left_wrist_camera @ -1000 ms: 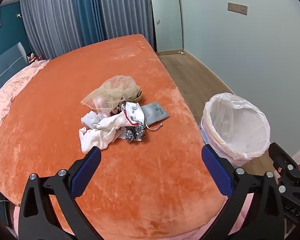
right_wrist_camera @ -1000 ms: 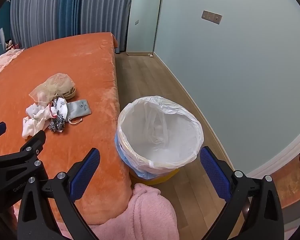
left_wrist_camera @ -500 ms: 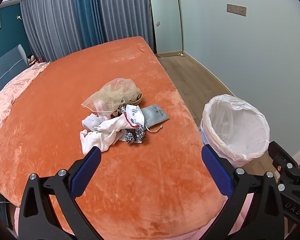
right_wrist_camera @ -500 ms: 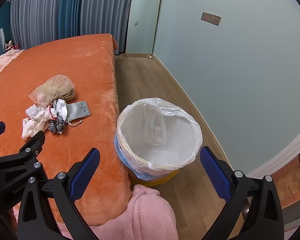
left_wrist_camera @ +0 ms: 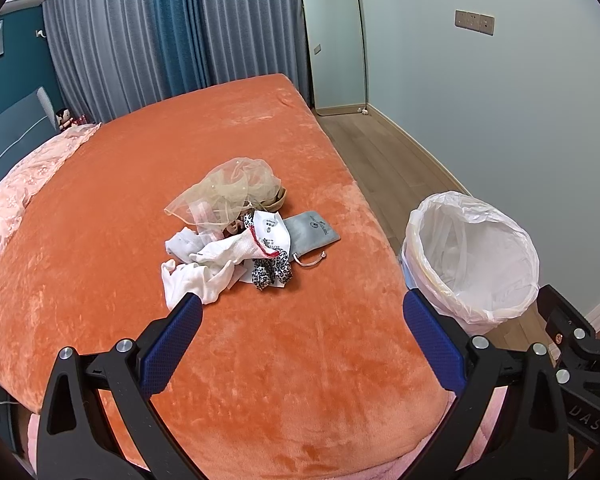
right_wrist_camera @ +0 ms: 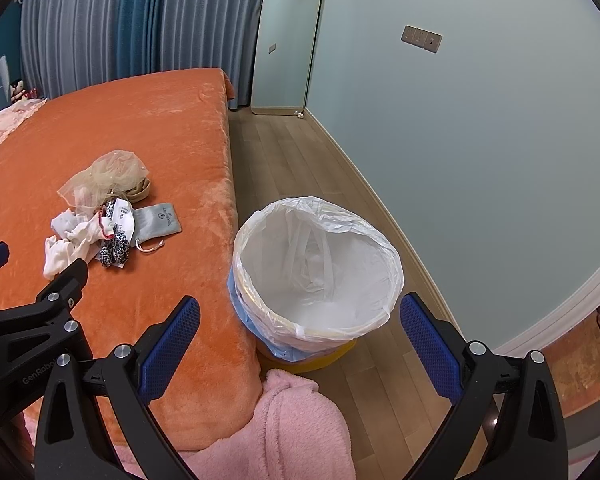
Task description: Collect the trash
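Observation:
A small heap of trash (left_wrist_camera: 236, 232) (right_wrist_camera: 104, 216) lies in the middle of the orange bed (left_wrist_camera: 260, 360): a beige net bag (left_wrist_camera: 228, 192), crumpled white cloth (left_wrist_camera: 196, 272), a leopard-print piece (left_wrist_camera: 272, 272), a white printed wrapper (left_wrist_camera: 272, 232) and a grey drawstring pouch (left_wrist_camera: 310, 234) (right_wrist_camera: 160, 218). A bin with a white liner (left_wrist_camera: 472, 264) (right_wrist_camera: 320, 276) stands on the floor at the bed's right edge. My left gripper (left_wrist_camera: 302, 344) hangs open above the bed, short of the heap. My right gripper (right_wrist_camera: 300, 344) is open over the bin's near rim. Both hold nothing.
A pink fleece blanket (right_wrist_camera: 296, 428) hangs off the bed's near corner beside the bin. Wood floor (right_wrist_camera: 312, 160) runs between the bed and the pale wall, with a mirror (right_wrist_camera: 284, 40) leaning at the far end. Curtains (left_wrist_camera: 160, 40) and pink bedding (left_wrist_camera: 24, 184) lie beyond.
Both views have shifted slightly: the heap and the bin sit a little lower in frame. Nothing on the bed has moved and both grippers stay open.

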A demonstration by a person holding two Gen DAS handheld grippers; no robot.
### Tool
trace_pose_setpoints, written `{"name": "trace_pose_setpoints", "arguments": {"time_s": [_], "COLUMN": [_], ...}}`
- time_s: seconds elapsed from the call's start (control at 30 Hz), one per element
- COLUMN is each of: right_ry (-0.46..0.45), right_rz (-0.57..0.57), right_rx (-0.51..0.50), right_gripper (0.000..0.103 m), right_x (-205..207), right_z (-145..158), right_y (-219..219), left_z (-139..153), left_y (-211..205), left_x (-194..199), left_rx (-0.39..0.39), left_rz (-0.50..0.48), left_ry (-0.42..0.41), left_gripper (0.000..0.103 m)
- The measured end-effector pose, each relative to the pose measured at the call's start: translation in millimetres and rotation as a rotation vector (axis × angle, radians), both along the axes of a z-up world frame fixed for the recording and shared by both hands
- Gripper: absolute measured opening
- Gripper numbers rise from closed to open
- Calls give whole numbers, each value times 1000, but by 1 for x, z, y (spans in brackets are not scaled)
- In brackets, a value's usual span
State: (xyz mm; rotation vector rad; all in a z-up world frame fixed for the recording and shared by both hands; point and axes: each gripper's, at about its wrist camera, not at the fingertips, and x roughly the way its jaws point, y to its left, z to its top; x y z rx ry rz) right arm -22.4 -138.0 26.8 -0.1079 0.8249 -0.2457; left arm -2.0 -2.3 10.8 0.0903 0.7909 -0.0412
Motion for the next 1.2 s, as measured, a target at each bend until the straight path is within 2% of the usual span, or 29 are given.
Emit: {"name": "trace_pose_setpoints", "arguments": {"time_s": [1.2], "right_ry": [-7], "right_rz": [-4], "right_rx": [-6], "right_gripper": [96], "right_x": [4], "right_z": [11], "right_y": [-5], "left_z": [13], "left_y": [-5], "left_x": [7], "left_rx": [-6], "left_rz": [-12], "left_ry": [-7], "left_gripper": [96]}}
